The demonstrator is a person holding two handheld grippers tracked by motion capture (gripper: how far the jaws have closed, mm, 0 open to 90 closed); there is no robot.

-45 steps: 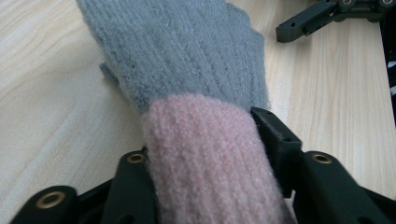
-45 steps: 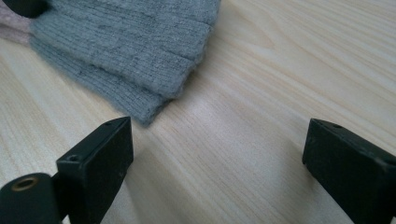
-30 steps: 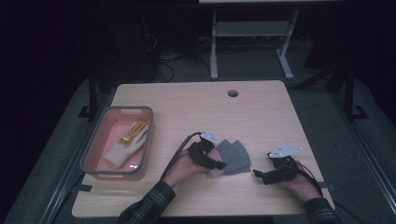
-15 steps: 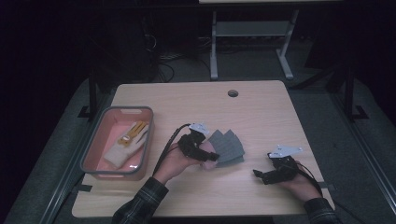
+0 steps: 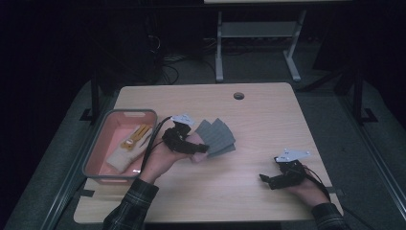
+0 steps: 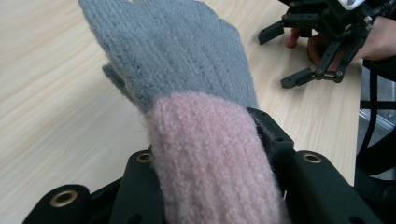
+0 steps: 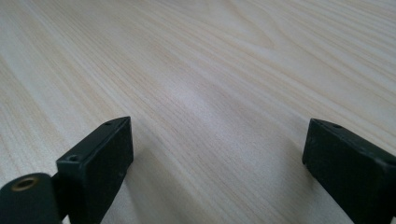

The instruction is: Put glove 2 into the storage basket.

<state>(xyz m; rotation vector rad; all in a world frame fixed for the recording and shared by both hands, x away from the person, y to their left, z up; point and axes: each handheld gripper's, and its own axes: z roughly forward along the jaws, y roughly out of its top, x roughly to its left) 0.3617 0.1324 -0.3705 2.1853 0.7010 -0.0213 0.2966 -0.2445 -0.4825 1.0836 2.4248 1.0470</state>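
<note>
Wooden table [image 5: 249,191], dim room: left gripper [image 5: 203,149] clamped on glove [image 5: 218,136] cuff, right gripper [image 5: 264,180] apart, idle; best carried level into pink bin [image 5: 93,158].

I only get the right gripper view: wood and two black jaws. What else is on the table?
Observer: A grey glove with a pink cuff. The left gripper has its jaws shut on the cuff.
Operator: Is there a box for it?
Observer: A pink bin stands at the left side of the table, beside that gripper.
Operator: Anything in the bin?
Observer: Yes, a cream and yellow thing lies in it, maybe another glove.
</note>
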